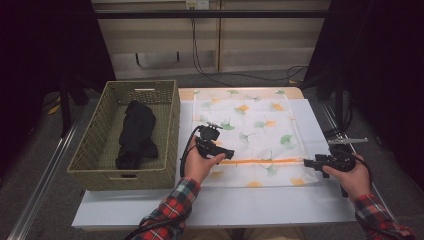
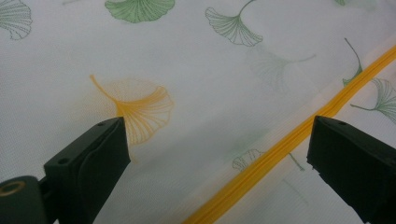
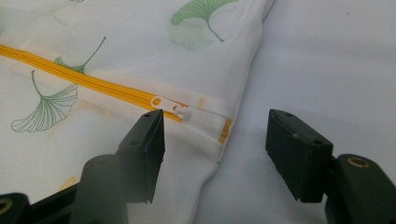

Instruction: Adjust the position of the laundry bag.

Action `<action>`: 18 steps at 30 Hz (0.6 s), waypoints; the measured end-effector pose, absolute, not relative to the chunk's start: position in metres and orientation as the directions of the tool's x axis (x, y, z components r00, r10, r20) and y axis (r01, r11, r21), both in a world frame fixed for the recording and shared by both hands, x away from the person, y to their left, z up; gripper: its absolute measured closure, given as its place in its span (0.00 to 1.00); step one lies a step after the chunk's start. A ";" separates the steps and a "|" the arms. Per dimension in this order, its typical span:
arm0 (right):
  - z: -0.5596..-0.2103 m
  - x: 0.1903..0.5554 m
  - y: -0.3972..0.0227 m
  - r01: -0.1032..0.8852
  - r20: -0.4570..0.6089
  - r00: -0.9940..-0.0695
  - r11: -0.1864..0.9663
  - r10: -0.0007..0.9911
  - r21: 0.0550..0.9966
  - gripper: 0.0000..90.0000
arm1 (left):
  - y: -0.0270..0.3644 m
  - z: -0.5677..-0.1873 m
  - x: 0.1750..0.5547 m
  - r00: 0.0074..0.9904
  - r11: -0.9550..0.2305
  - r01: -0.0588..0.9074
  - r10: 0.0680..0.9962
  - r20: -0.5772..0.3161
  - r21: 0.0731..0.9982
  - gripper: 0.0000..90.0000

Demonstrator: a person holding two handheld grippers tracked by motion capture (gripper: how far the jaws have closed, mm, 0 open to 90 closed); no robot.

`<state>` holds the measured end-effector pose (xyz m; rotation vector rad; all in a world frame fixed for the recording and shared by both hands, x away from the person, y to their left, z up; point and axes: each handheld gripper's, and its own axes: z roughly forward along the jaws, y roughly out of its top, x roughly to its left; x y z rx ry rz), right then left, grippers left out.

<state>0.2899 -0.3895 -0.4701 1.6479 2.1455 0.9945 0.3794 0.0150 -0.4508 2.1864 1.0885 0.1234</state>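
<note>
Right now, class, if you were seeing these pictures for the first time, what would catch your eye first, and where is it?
First, the white mesh bag printed with ginkgo leaves, spread flat mid-table, its yellow zipper running across the near part. The left gripper and right gripper sit at the zipper's two ends, jaws open, the white zipper pull just ahead of the right one. Left of the bag stands a woven basket holding a black garment.

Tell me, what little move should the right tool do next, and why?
Probably ease the right tool forward a little and close it on the white zipper pull. Its jaws stand open with nothing between the pads, and the pull lies just ahead of one jaw at the end of the yellow zipper on the leaf-print bag. The left tool, also open, hovers farther along the zipper.
</note>
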 end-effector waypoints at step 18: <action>-0.475 0.290 -0.379 0.715 0.034 -0.365 0.256 0.931 0.650 0.60 | 0.013 -0.454 0.379 0.646 -0.425 0.675 0.736 -0.204 0.603 0.06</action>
